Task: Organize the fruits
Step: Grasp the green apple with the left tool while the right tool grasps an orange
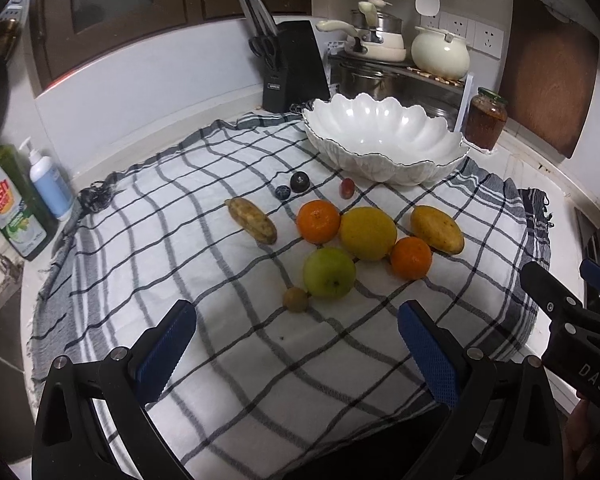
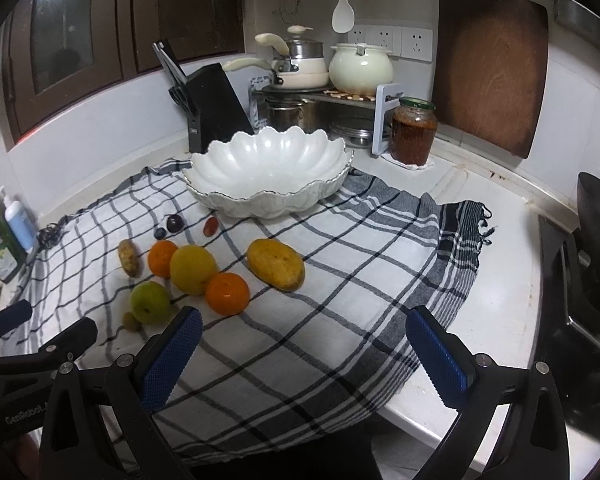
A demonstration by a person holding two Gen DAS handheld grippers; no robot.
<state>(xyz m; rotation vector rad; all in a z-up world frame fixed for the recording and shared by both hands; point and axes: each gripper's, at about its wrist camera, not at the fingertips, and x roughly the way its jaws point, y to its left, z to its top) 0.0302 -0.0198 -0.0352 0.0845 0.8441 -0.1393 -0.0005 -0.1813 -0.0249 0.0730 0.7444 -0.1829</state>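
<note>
An empty white scalloped bowl [image 1: 384, 140] [image 2: 268, 176] stands at the back of a checked cloth [image 1: 220, 320]. In front of it lie several fruits: a green apple [image 1: 329, 273] [image 2: 149, 303], a lemon [image 1: 367, 233] [image 2: 193, 269], two oranges [image 1: 318, 221] [image 1: 411, 257], a mango [image 1: 437, 229] [image 2: 275, 265], a small banana [image 1: 252, 220] and small dark fruits [image 1: 300, 182]. My left gripper [image 1: 298, 344] is open and empty, short of the apple. My right gripper [image 2: 304, 356] is open and empty, near the cloth's front right.
A knife block [image 1: 292, 68], pots on a rack [image 1: 380, 44], a jar [image 1: 485, 123] and a cutting board [image 1: 548, 72] stand behind the bowl. Soap bottles [image 1: 12, 200] stand at the left. A stove [image 2: 588, 280] lies at the right.
</note>
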